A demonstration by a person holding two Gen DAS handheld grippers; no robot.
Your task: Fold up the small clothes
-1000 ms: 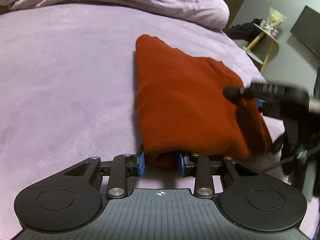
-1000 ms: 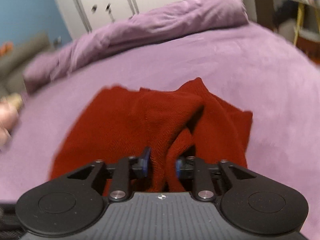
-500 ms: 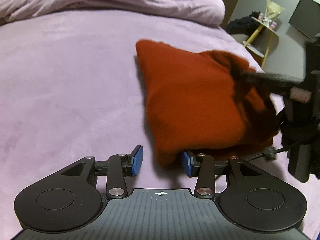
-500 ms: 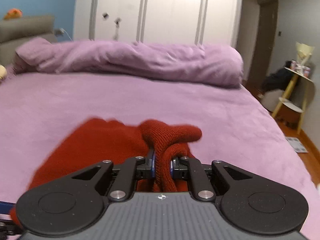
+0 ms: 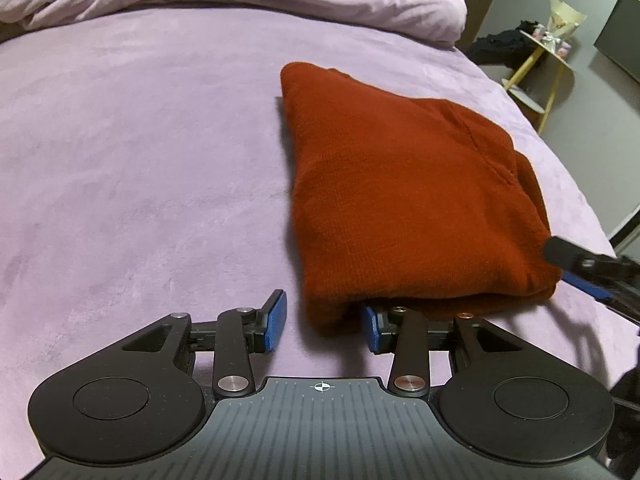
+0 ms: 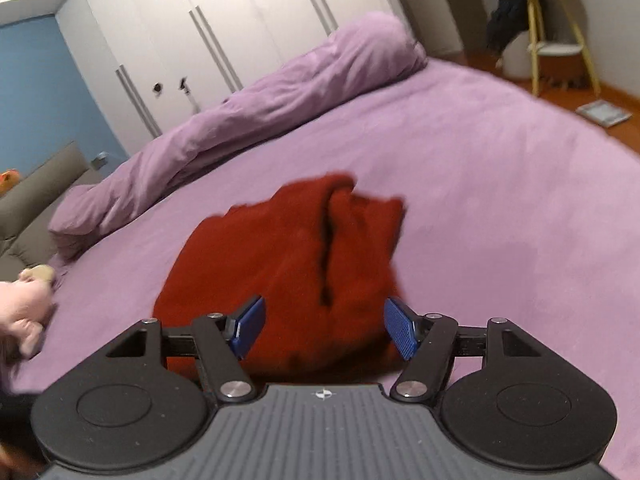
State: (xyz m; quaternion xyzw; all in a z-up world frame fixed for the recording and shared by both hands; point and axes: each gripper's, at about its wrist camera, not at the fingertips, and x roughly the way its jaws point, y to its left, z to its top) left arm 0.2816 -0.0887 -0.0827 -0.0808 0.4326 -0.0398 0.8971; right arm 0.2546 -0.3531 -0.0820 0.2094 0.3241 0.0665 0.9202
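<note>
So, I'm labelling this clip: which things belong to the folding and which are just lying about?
Job:
- red knit sweater
- left gripper, open
- right gripper, open

Lying about:
- rolled purple duvet
- yellow-legged side table
- plush toy

Black left claw point(image 5: 322, 326) with blue pads point(image 5: 276, 320), silver screws.

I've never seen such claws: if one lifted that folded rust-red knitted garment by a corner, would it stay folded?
Probably not. The folded rust-red knitted garment looks soft and thick, so its layers would likely droop open. It should not slide much on the plush lilac bedspread.
</note>
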